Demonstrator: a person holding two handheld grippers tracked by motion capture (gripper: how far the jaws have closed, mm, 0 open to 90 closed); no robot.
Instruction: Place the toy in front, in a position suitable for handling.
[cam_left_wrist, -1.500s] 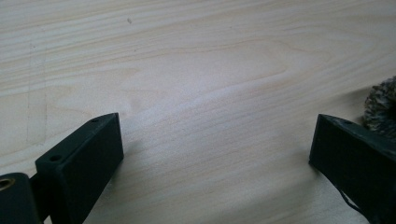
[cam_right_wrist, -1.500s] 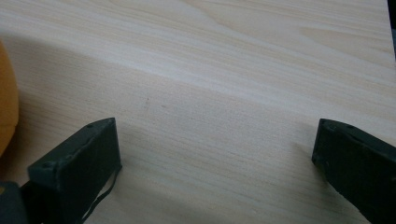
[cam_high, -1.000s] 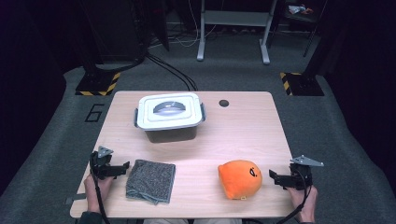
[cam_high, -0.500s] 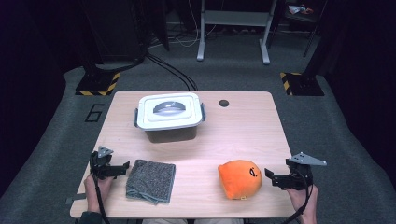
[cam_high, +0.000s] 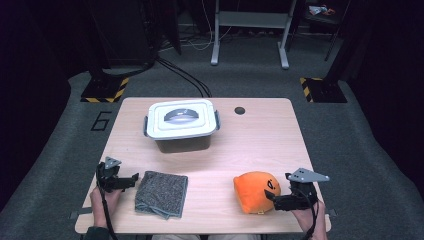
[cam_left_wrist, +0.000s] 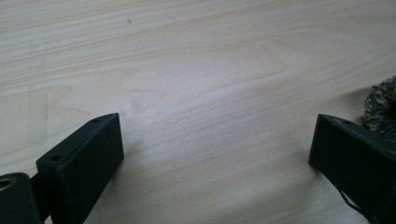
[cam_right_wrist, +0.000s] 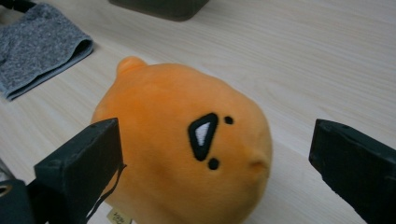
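Worktop (cam_high: 260, 145) of pale wood grain: my right gripper (cam_high: 280, 200), jaws spread, flanks the round orange plush toy (cam_high: 256, 191) at the near edge; my left gripper (cam_high: 125, 179), also agape, sits beside a folded grey knit cloth (cam_high: 162, 193); lidded white box (cam_high: 181, 124) behind.

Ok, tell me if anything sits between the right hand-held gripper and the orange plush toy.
Nothing visible does. The right hand-held gripper is open right beside the orange plush toy, whose face lies between its jaws in the right gripper view.
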